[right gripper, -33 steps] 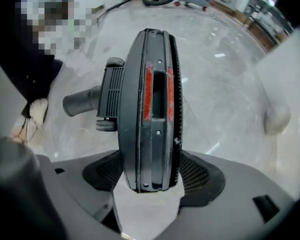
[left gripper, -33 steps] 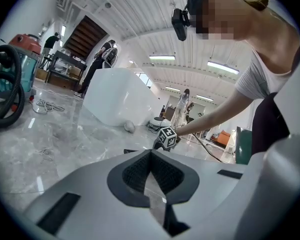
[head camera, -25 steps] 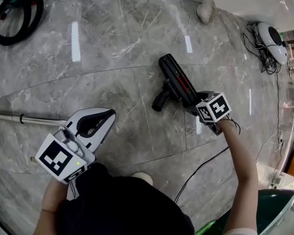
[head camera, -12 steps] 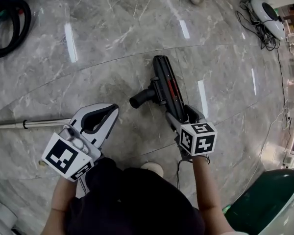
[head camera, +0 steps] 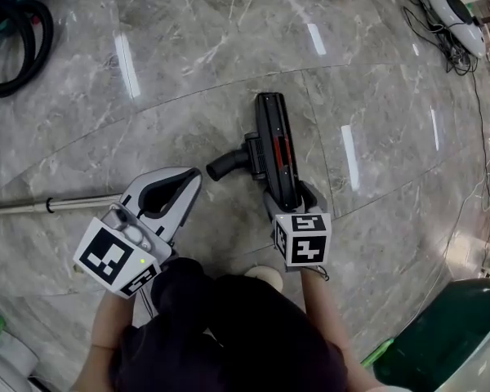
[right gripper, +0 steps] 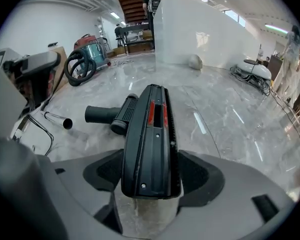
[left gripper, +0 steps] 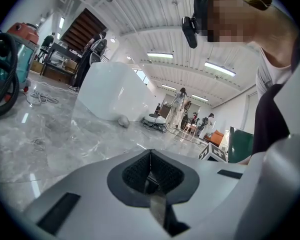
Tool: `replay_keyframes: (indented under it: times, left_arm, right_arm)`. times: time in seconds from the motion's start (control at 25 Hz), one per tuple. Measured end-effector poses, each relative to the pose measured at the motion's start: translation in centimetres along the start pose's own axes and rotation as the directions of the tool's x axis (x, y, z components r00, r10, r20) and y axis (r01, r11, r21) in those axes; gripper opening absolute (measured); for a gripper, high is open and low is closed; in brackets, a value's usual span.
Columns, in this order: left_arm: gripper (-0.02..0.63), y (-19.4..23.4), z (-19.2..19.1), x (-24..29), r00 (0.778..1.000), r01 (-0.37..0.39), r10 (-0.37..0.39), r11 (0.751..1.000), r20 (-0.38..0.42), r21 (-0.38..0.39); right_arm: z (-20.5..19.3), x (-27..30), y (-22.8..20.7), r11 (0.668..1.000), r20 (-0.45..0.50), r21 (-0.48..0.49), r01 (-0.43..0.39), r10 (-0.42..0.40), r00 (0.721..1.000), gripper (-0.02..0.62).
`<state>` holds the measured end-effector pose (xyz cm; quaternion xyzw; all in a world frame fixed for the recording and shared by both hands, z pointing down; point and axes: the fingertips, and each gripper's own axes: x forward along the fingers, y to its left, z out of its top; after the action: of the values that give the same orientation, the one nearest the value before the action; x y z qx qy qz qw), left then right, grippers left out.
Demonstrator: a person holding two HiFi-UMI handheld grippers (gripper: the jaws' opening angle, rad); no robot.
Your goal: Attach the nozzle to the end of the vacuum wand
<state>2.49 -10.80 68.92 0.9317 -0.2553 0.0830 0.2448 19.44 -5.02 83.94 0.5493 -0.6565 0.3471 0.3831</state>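
Right gripper clamping nozzle near end, swinging it left; neck now pointing toward wand. Left gripper closed, empty, idling.

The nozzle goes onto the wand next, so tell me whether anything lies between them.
Nothing visible does. In the right gripper view only bare floor separates the nozzle from the wand's open end; a thin cable loops beside the wand, off that line.
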Motion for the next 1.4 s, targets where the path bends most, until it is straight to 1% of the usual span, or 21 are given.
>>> replay_keyframes:
  times: [0.2,0.4,0.48,0.52,0.56,0.6,0.64,0.68,0.72,0.76,0.84,0.88,0.92,0.96,1.0,1.08,1.12,1.16,1.2,1.32,1.4]
  left_arm:
    - [0.009,0.5,-0.3,-0.4,0.999,-0.014,0.015,1.0,-0.031,0.014]
    - [0.011,2.2,-0.7,-2.9,0.993,-0.071,0.074,0.997,-0.088,0.042]
    - [0.011,3.0,-1.3,-4.0,0.987,-0.08,0.089,0.994,-0.137,0.072]
    - [0.011,3.4,-2.0,-4.5,0.979,-0.07,0.087,0.993,-0.183,0.097]
    - [0.011,3.7,-2.8,-4.9,0.965,-0.053,0.085,0.99,-0.246,0.134]
    - [0.012,4.0,-3.8,-5.3,0.943,-0.033,0.093,0.982,-0.321,0.185]
    - [0.012,4.4,-4.9,-5.8,0.909,-0.014,0.117,0.968,-0.399,0.251]
    - [0.015,5.0,-6.2,-6.3,0.867,0.009,0.153,0.947,-0.475,0.322]
    - [0.02,5.6,-7.7,-7.0,0.814,0.044,0.192,0.921,-0.548,0.387]
    - [0.036,6.2,-9.4,-7.8,0.752,0.093,0.226,0.894,-0.62,0.438]
    - [0.116,7.3,-12.6,-9.6,0.616,0.21,0.284,0.84,-0.734,0.501]
    - [0.148,7.9,-13.7,-10.4,0.56,0.256,0.312,0.815,-0.767,0.519]
    - [0.178,8.5,-14.5,-11.2,0.516,0.29,0.339,0.795,-0.786,0.533]
    - [0.192,9.2,-15.2,-12.0,0.477,0.313,0.363,0.781,-0.8,0.541]
    - [0.2,9.9,-15.8,-12.7,0.437,0.333,0.383,0.772,-0.814,0.542]
    - [0.216,11.2,-17.0,-14.2,0.352,0.371,0.413,0.762,-0.84,0.53]
    - [0.218,11.8,-17.5,-14.7,0.317,0.387,0.424,0.759,-0.848,0.524]
    - [0.218,12.1,-17.9,-15.0,0.294,0.398,0.429,0.757,-0.854,0.518]
    - [0.218,12.3,-18.2,-15.2,0.282,0.404,0.427,0.759,-0.859,0.51]
    - [0.218,12.4,-18.8,-15.1,0.274,0.395,0.397,0.784,-0.876,0.479]
    - [0.218,12.7,-18.9,-14.9,0.268,0.389,0.394,0.79,-0.879,0.473]
  right_arm:
    - [-0.7,0.7,0.0,0.999,-0.038,-0.046,-0.007,0.005,0.999,0.345]
    - [-0.7,0.9,0.0,0.998,-0.022,-0.061,-0.014,0.012,1.0,0.347]
    - [-0.7,0.9,0.0,0.998,-0.016,-0.063,-0.024,0.023,1.0,0.347]
    - [-0.7,0.9,-0.1,0.998,-0.015,-0.064,-0.027,0.026,1.0,0.347]
    - [-0.6,0.9,-0.1,0.997,-0.016,-0.067,-0.029,0.028,0.999,0.347]
    - [-0.6,0.9,-0.2,0.997,-0.017,-0.07,-0.03,0.029,0.999,0.347]
    - [-0.6,0.9,-0.1,0.997,-0.018,-0.073,-0.03,0.029,0.999,0.347]
    - [-0.5,0.9,-0.1,0.997,-0.018,-0.074,-0.031,0.03,0.999,0.347]
    - [-0.5,0.9,0.0,0.997,-0.017,-0.074,-0.032,0.031,0.999,0.347]
    - [-0.5,0.9,0.0,0.997,-0.016,-0.074,-0.032,0.031,0.999,0.347]
    - [-0.6,0.9,0.1,0.996,-0.018,-0.077,-0.032,0.031,0.999,0.347]
    - [-0.6,0.8,0.0,0.996,-0.019,-0.081,-0.031,0.03,0.999,0.347]
    - [-0.5,0.8,0.0,0.996,-0.02,-0.084,-0.03,0.029,0.999,0.347]
    - [-0.5,0.8,0.0,0.996,-0.021,-0.086,-0.029,0.028,0.999,0.347]
    - [-0.5,0.8,0.0,0.996,-0.022,-0.085,-0.029,0.027,0.999,0.347]
    - [-0.5,0.8,0.0,0.996,-0.024,-0.083,-0.028,0.026,0.999,0.347]
    - [-0.5,0.8,0.0,0.996,-0.023,-0.085,-0.027,0.025,0.999,0.347]
    - [-0.3,0.8,0.0,0.995,-0.02,-0.092,-0.024,0.022,1.0,0.347]
    - [-0.2,0.7,0.0,0.995,-0.017,-0.102,-0.021,0.02,1.0,0.347]
    - [0.2,0.7,0.1,0.993,-0.016,-0.114,-0.029,0.027,0.999,0.351]
    - [0.2,1.0,0.1,0.995,-0.023,-0.09,-0.05,0.048,0.999,0.378]
